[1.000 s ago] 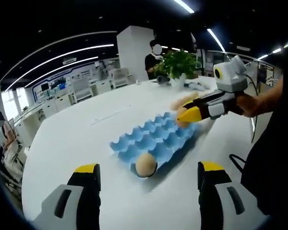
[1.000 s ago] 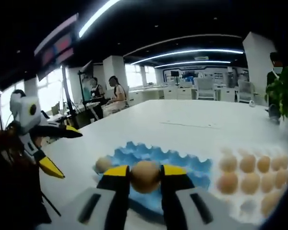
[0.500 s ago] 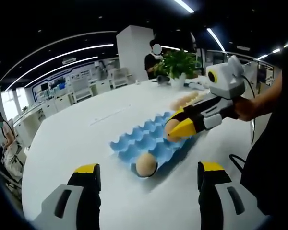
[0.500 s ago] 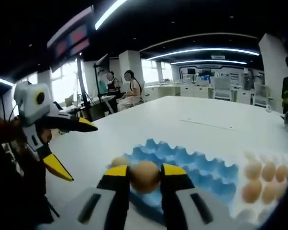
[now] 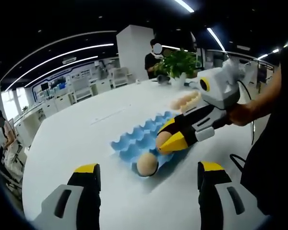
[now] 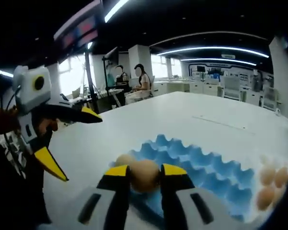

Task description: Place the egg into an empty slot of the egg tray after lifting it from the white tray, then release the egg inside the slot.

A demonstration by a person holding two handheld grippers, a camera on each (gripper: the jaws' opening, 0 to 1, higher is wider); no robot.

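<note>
1 egg [image 5: 146, 164] in egg tray's [image 5: 137, 139] near corner slot; white tray [image 6: 273, 191] beyond

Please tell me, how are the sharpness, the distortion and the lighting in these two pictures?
Left gripper view: fisheye bends the ceiling light strips; the blue moulded egg tray is fairly sharp. Right gripper view: softer, the beige eggs on the white tray blur near the edge; bright windows glare at left.

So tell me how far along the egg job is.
Done: one egg already sits in the blue egg tray. In hand: the right hand-held gripper holds a second egg above the tray. Left: lowering it into an empty slot and releasing.
</note>
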